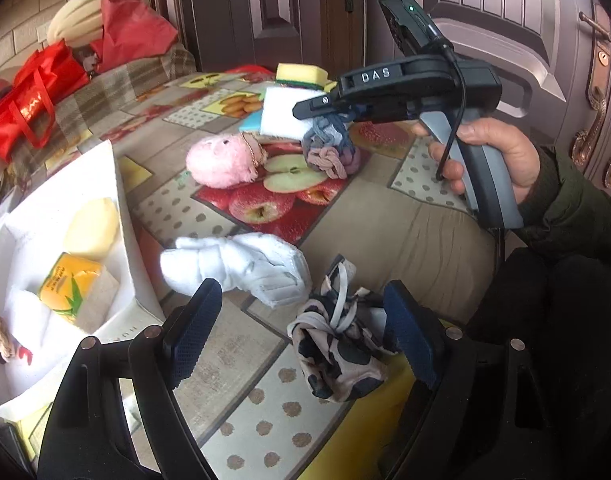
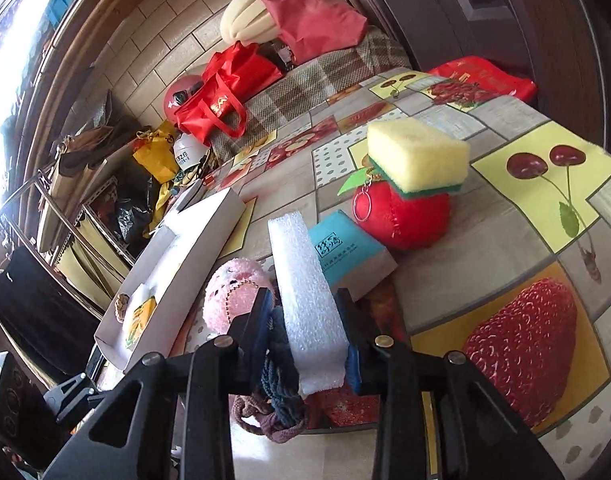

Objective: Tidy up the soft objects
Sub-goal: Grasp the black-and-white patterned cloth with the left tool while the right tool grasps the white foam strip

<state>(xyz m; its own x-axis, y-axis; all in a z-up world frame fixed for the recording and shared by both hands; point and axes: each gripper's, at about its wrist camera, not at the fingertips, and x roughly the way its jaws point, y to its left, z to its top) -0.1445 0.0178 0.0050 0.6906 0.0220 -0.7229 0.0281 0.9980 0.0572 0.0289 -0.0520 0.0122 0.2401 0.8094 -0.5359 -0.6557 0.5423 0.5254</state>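
Soft objects lie scattered across the fruit-print tablecloth (image 1: pixel 385 216), and we take the white box (image 1: pixel 117 216) at its left edge as our landmark. Inside the box already sit a pale sponge (image 1: pixel 91 228) and a yellow packet (image 1: pixel 71 284).

Just right of the box lies a white cloth bundle (image 1: pixel 241 268), limp and light; we would pinch it at its thick middle. Nearer us than the box, the spotted fabric knot (image 1: pixel 337 356) lies between the spread, empty jaws of our left gripper (image 1: pixel 305 336), not touched by either pad. It looks floppy, so its knotted centre is the best hold.

Farther from the box, our right gripper (image 2: pixel 305 332) is clenched on a white foam block (image 2: pixel 305 280) together with a knotted grey-purple rope (image 2: pixel 279 380), though how firmly the rope is caught we cannot tell. The foam is featherlight and dents easily. Beyond the box rest a pink plush (image 1: pixel 221 160), a red plush apple (image 2: pixel 405 216) and a yellow sponge (image 2: pixel 417 156).

Bare cloth between the knot and the box leaves open room, but the box's raised wall must be cleared.
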